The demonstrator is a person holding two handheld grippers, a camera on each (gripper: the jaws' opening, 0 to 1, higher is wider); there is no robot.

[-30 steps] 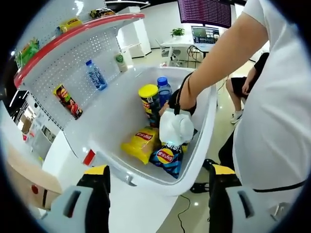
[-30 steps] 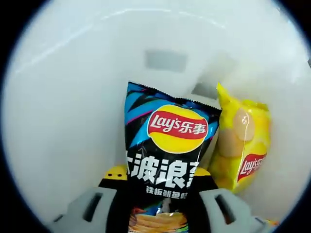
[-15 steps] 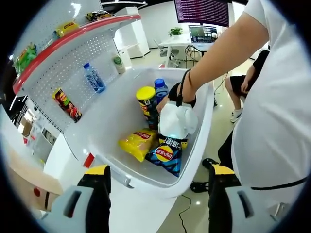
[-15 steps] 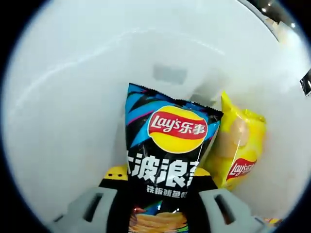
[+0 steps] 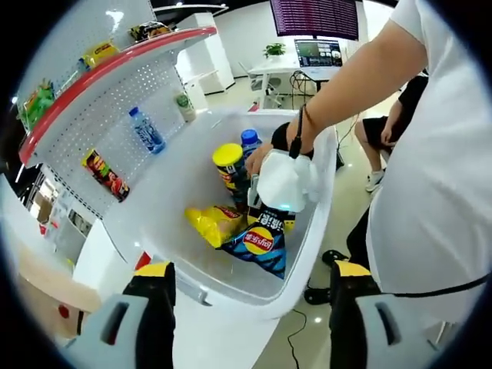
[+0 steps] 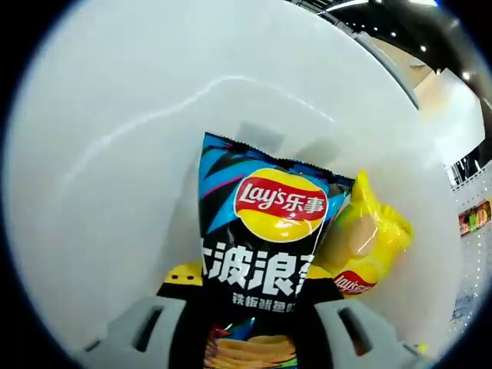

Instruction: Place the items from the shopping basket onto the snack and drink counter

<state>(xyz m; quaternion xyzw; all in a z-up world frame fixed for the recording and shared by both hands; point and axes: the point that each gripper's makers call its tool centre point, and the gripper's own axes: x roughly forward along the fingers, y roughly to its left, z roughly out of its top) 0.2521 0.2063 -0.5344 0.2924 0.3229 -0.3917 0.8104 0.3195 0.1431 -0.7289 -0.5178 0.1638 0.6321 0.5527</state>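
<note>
Shop floor, glossy and pale, lies under a white shopping basket [image 5: 323, 192]; a red-edged pegboard shelf [image 5: 100, 69] stands beside it, holding a water bottle [image 5: 146, 131]; a person's arm reaches into the basket, where the right gripper [image 6: 250, 296] is clamped on a dark blue chip bag [image 6: 265, 254] reading "Lay's"; a yellow chip bag [image 6: 365, 242] touches it; the left gripper [image 5: 250, 296] is spread wide, holding nothing.

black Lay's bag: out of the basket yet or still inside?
Still inside. In the left gripper view the black Lay's bag, held by the right gripper, sits below the white basket rim, beside the yellow chip bag.
</note>
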